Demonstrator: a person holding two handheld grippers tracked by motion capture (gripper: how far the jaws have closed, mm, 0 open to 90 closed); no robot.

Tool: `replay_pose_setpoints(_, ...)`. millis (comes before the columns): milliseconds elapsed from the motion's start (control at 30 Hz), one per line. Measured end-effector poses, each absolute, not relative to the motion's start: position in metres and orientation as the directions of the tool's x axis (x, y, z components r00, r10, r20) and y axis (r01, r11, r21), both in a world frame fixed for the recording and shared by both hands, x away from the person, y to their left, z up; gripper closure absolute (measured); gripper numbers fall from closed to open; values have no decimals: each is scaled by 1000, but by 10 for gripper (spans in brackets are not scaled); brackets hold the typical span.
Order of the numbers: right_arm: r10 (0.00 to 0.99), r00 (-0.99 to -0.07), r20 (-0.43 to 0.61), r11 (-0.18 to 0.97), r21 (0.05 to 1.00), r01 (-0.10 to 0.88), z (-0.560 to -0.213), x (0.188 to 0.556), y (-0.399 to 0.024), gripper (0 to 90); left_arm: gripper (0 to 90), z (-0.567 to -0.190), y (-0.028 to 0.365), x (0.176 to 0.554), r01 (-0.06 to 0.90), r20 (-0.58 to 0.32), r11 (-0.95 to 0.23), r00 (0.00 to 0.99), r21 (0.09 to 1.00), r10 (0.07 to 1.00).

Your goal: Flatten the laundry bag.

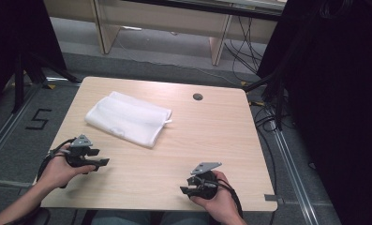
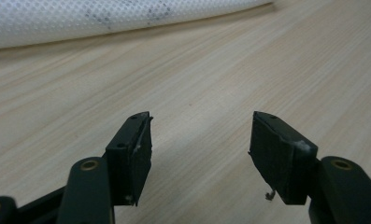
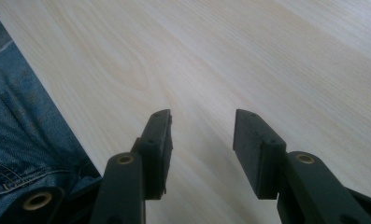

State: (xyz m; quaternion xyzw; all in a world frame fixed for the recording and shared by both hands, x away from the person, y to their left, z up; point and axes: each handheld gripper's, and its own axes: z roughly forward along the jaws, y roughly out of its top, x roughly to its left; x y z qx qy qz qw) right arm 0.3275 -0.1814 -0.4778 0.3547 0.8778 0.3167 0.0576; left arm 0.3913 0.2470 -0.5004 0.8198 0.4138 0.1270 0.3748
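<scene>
Pale wood-grain table (image 1: 207, 136) on a grey floor, with dark curtains at either side and cables trailing along the right: that is the workplace, and the one thing on it is a folded white cloth (image 1: 127, 118), lying toward the far left corner, slanted, with a small tab sticking out at its right end.

Starting at the left, the left gripper (image 1: 95, 158) rests near the near-left edge of the table, held in the person's left hand (image 1: 59, 171). Its jaws stand spread with nothing between them; in the left gripper view they point across bare wood toward the cloth (image 2: 103, 16), whose long folded edge runs along the top of the picture, near but not touching.

Farther right, the right gripper (image 1: 187, 187) sits close to the near edge, in the right hand (image 1: 219, 201), well apart from the cloth. In the right gripper view its jaws are also spread and empty over bare table (image 3: 248, 60), with blue denim (image 3: 19, 140) showing past the edge.

The step in hand looks like the reach for the cloth. To do it well, I would bring the left gripper in low along the wood to the nearest folded edge, keep the jaws wide until one pad slides under the top layer, then close. The right gripper probably should cross to the tab end, so both grips hold one layer evenly rather than bunching the whole fold.
</scene>
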Motion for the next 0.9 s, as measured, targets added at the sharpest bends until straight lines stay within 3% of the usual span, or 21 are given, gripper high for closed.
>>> replay_pose_setpoints(100,664,-739,111,555,590,587,-478,328,-182,574,384,-500,249,393,576,-70,-411,634,707,770)
replay_pose_setpoints(333,676,-727,121,544,584,603,-478,329,-184,567,407,-496,250,396,568,-80,-366,612,737,787)
replay_pose_setpoints(533,682,-724,104,533,607,589,-472,327,-181,561,469,-483,268,419,576,-66,-283,509,766,858)
replay_pose_setpoints(600,675,-734,78,553,605,573,-471,326,-181,561,577,-479,278,431,586,-60,-273,485,763,872)
replay_pose_setpoints(667,676,-734,66,548,622,560,-473,325,-179,562,707,-473,287,440,598,6,-305,448,741,894)
replay_pose_setpoints(733,677,-732,74,543,621,565,-472,324,-179,560,873,-470,294,450,612,30,-289,397,736,917)
replay_pose_setpoints(900,679,-727,100,540,602,588,-470,326,-181,557,891,-476,310,478,638,67,-228,266,735,962)
